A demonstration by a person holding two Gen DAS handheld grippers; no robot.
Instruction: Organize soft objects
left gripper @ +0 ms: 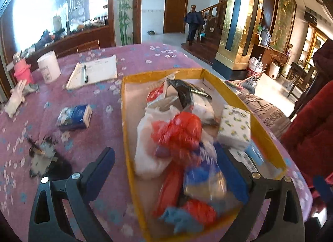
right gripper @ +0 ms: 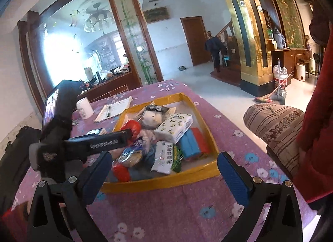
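The left gripper [left gripper: 168, 169], jaws spread wide and empty, is hovering over the yellow tray [left gripper: 124, 121] of bagged soft goods; a blue tissue pack [left gripper: 75, 117] is waiting at ten o'clock. The right gripper [right gripper: 164, 167] is idling, also apart. Approaching that pack squarely would be wise.

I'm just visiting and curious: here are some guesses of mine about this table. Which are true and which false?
1. The yellow tray holds several soft things. True.
2. The blue tissue pack lies inside the tray. False: it lies on the tablecloth, left of the tray.
3. Both tongs are open and hold nothing. True: the left tongs and the right tongs are spread wide.
4. A pen lies on the notebook. True.
5. The white glove is in the tray. False: it lies at the table's far left.
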